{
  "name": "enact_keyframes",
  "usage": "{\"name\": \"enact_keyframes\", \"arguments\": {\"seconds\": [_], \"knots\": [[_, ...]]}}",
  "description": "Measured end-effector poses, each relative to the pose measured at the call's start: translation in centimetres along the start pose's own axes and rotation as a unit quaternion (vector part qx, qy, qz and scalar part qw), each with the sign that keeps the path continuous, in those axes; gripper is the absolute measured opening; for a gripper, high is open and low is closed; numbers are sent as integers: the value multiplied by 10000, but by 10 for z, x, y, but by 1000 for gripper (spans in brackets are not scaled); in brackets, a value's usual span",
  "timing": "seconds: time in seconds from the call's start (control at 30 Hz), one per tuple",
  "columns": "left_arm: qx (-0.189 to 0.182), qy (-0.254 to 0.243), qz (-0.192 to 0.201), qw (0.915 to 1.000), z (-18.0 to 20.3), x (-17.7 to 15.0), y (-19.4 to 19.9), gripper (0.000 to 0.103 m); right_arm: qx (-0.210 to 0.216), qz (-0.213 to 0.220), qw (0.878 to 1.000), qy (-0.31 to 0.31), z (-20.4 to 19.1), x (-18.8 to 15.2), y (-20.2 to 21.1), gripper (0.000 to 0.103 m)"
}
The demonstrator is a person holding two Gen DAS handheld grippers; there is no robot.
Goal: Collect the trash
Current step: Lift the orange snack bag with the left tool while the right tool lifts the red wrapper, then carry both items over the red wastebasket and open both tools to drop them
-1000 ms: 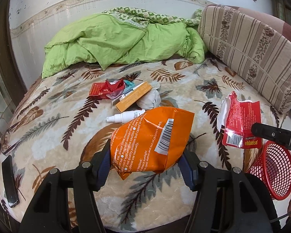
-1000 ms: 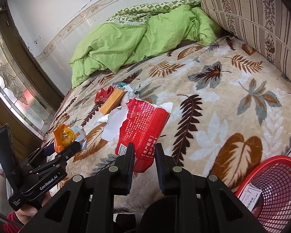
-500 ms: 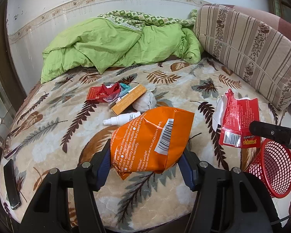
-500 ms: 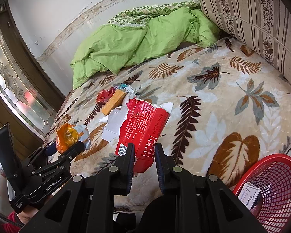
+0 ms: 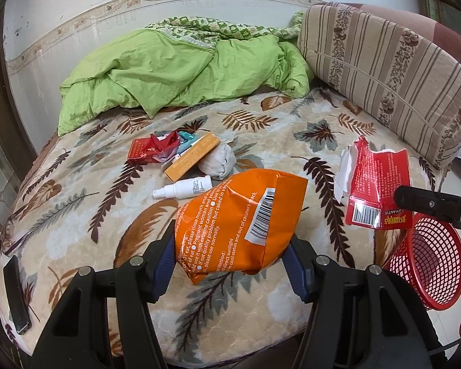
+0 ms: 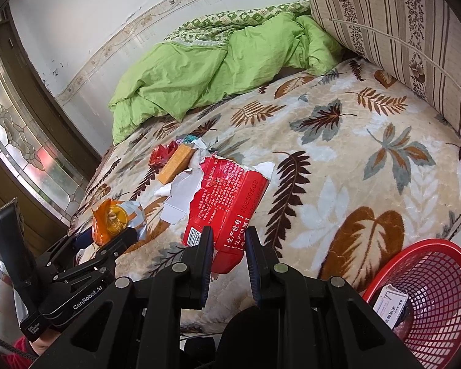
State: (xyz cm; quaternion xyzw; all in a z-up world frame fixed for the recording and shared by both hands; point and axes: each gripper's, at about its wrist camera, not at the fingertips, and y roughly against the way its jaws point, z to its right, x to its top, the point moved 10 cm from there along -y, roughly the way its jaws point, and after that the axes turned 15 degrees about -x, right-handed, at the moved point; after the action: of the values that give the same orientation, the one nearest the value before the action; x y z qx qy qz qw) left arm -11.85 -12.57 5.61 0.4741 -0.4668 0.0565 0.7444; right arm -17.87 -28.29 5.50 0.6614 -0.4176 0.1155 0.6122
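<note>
Both clamped: left gripper [image 5: 232, 250] on orange bag [image 5: 239, 221], right gripper [image 6: 229, 247] on red carton [image 6: 227, 196].

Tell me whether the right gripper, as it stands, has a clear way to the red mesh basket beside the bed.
Probably yes: the right gripper, shut on the torn red carton, has the red mesh basket close at its lower right, nothing between them.

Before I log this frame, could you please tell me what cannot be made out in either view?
- Red basket: the right wrist view's edge cuts it off; only a white box shows inside.
- Orange pouch: its lower end is hidden between the left gripper fingers.
- Torn red packet: small print unreadable.
- Red wrappers: too small to identify.
</note>
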Motion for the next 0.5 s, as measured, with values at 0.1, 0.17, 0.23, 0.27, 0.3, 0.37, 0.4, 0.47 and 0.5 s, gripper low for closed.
{"name": "enact_keyframes", "arguments": {"seconds": [0.1,0.17,0.23,0.27,0.3,0.37,0.4,0.47,0.5], "knots": [[-38,-43,-16,10000,4,0,-2,61,-30,5,10000,-40,4,0,2,22],[-67,-80,-21,9999,9,0,-3,61,-58,9,10000,-79,9,-1,4,22],[-97,-117,-27,9999,13,1,-4,61,-92,13,9999,-130,13,0,5,22],[-117,-142,-34,9998,16,1,-5,61,-104,15,9998,-151,15,0,6,22],[-132,-162,-37,9998,18,1,-5,61,-126,19,9998,-178,18,0,7,22],[-166,-201,-43,9997,23,1,-7,61,-164,24,9996,-226,24,-1,9,22],[-193,-230,-52,9995,26,1,-8,61,-177,25,9995,-246,27,-1,10,22],[-229,-266,-67,9994,31,2,-10,61,-223,31,9993,-301,34,-2,13,22],[-269,-294,-81,9992,35,2,-12,61,-241,33,9992,-320,37,-2,14,22]]}}
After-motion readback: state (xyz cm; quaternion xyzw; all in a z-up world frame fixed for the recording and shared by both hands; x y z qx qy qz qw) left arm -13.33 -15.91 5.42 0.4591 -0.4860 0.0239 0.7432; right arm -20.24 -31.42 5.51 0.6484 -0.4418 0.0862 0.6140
